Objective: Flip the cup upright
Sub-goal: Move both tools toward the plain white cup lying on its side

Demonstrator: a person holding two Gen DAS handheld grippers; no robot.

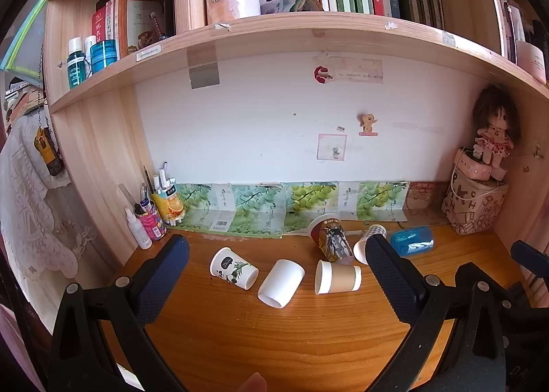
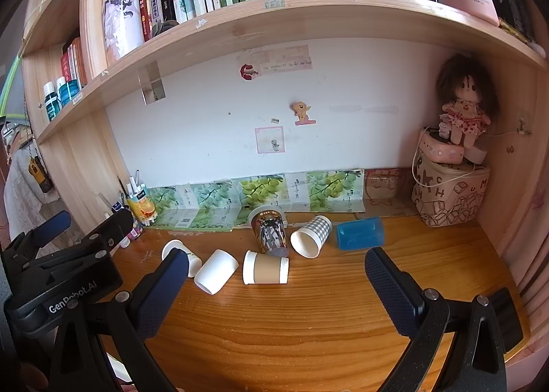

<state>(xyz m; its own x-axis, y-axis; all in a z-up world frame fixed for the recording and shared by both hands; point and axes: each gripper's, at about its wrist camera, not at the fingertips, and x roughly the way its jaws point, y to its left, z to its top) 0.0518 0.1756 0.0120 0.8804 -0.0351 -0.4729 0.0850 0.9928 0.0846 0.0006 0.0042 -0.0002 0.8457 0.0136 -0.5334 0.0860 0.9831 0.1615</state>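
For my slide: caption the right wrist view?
Open right gripper faces six tipped cups, brown-sleeved cup nearest, on wooden desk.

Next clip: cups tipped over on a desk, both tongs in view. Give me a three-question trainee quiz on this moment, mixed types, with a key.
1. True or false: the blue cup stands upright.
2. Multiple choice: the brown-sleeved cup lies A) on the desk B) on the shelf C) inside the letter-print bag.
3. Fill in: the left tongs and right tongs are both ____ and hold nothing.

Key: 1 false, it lies on its side. 2 A. 3 open.
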